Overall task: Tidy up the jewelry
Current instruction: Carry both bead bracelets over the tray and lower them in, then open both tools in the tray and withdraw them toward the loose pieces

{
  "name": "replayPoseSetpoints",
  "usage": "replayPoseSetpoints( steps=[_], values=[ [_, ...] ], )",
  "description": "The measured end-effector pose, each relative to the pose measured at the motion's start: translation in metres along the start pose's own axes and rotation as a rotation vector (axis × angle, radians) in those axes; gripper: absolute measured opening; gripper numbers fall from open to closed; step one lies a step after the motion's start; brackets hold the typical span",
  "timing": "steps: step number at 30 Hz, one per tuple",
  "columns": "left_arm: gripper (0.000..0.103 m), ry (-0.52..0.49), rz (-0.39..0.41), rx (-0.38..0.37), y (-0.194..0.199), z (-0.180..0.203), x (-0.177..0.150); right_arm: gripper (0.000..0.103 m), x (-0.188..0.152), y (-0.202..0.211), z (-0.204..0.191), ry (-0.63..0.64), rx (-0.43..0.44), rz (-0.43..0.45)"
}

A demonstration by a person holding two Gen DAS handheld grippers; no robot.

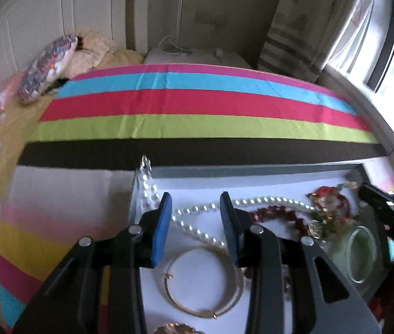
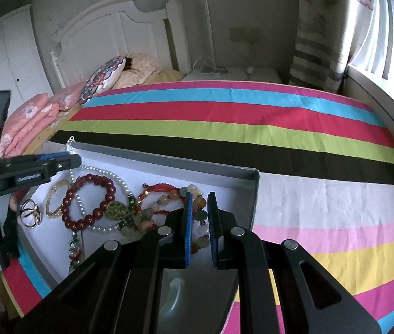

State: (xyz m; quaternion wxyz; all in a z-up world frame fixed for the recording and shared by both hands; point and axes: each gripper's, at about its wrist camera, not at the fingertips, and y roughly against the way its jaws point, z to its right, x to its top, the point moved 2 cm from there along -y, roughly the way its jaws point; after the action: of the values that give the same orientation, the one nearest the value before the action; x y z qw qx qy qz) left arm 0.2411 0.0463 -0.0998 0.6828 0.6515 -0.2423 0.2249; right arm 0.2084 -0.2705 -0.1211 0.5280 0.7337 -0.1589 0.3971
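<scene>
A grey box with a white lining [image 2: 249,192] lies on the striped bed and holds jewelry. In the left wrist view my left gripper [image 1: 196,206] is open above the pearl necklace [image 1: 255,201] and a gold bangle [image 1: 234,297]. A pale green bangle [image 1: 362,253] lies at the right. In the right wrist view my right gripper [image 2: 199,204] is narrowly open over a multicolour bead bracelet [image 2: 201,214], gripping nothing visible. A dark red bead bracelet [image 2: 85,203], the gold bangle [image 2: 53,197], the pearls [image 2: 99,171] and gold rings [image 2: 31,213] lie left of it.
The box sits on a bedspread [image 2: 224,128] striped in pink, blue, red, green and black. Pillows [image 2: 102,79] and a white headboard [image 2: 108,36] are at the far end. A window and curtain [image 2: 369,41] are on the right.
</scene>
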Motion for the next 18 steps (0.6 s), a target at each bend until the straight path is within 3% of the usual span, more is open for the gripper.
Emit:
replayPoseSetpoints(
  steps=[4, 9, 10, 12, 18],
  values=[
    [0.040, -0.054, -0.071, 0.063, -0.008, 0.007, 0.001, 0.013, -0.001, 0.002, 0.002, -0.005, 0.010, 0.010],
    [0.055, -0.011, -0.213, 0.017, -0.005, 0.004, -0.001, 0.013, -0.002, 0.004, 0.002, 0.003, 0.015, 0.019],
    [0.059, 0.009, -0.282, -0.016, -0.006, 0.005, -0.006, 0.013, -0.002, 0.004, 0.002, 0.003, 0.014, 0.020],
    [0.063, 0.008, -0.312, -0.053, 0.000, 0.003, -0.011, 0.014, -0.002, 0.004, 0.002, -0.001, 0.012, 0.024],
    [0.068, 0.123, -0.344, -0.251, 0.012, -0.016, -0.017, 0.014, -0.001, 0.005, 0.003, -0.013, 0.018, 0.028]
  ],
)
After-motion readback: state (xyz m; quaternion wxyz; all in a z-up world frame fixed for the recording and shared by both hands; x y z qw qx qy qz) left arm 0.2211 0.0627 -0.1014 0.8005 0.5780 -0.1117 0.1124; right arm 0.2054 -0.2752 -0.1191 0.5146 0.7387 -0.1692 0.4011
